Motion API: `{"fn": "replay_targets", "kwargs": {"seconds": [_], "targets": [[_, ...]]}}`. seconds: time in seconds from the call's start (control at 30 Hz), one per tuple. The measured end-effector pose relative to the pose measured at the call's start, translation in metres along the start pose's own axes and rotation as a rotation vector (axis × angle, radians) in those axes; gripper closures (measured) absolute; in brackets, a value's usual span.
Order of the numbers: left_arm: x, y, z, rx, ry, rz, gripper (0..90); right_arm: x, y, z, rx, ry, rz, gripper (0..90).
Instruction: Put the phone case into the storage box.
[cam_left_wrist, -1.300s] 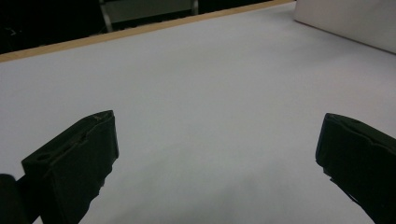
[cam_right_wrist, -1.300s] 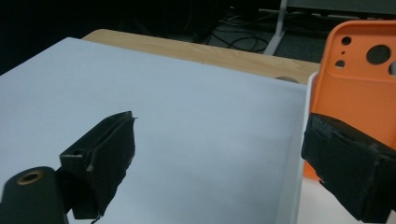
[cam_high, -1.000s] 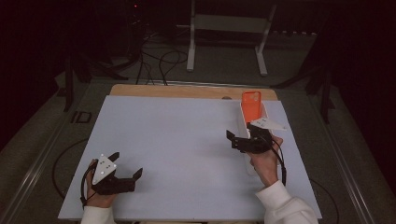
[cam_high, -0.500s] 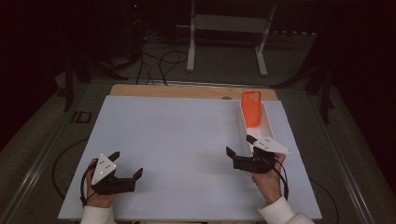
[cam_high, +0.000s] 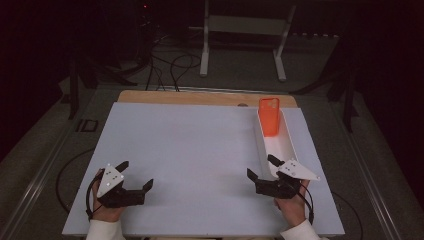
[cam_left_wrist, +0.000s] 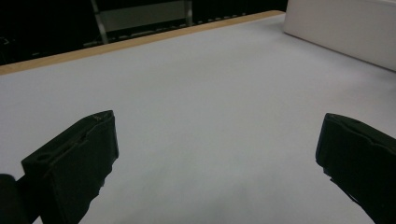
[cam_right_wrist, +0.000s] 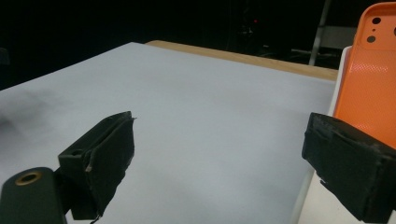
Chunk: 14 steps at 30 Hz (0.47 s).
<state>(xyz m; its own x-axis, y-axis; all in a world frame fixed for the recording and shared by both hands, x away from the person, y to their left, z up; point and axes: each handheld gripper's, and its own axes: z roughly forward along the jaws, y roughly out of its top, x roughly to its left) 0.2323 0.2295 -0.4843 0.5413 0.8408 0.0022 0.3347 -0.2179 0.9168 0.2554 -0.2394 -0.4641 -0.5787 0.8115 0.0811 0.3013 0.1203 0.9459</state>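
Observation:
An orange phone case leans upright at the far end of a long white tray on the right side of the table. My right gripper hovers open at the tray's near end, empty, one jaw over the tray. In the right gripper view the orange case stands beyond the right jaw, apart from my right gripper. My left gripper rests open near the front left of the white table top, nothing between its jaws. In the left gripper view my left gripper faces bare table, with the tray far off.
The white table surface has a wooden strip along its far edge. A white stand and cables lie on the dark floor beyond. Wide bare surface lies between the two grippers.
My right gripper has drawn back from the orange case toward the table's near edge, along the tray. The left gripper has stayed where it was.

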Motion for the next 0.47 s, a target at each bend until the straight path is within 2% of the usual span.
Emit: {"fn": "replay_targets", "kwargs": {"seconds": [0.47], "targets": [[-0.0010, -0.0018, 0.0008, 0.006, -0.003, 0.006, 0.0, -0.0047, -0.0055, -0.0069, -0.022, -0.001, 0.005, 9.1]]}}
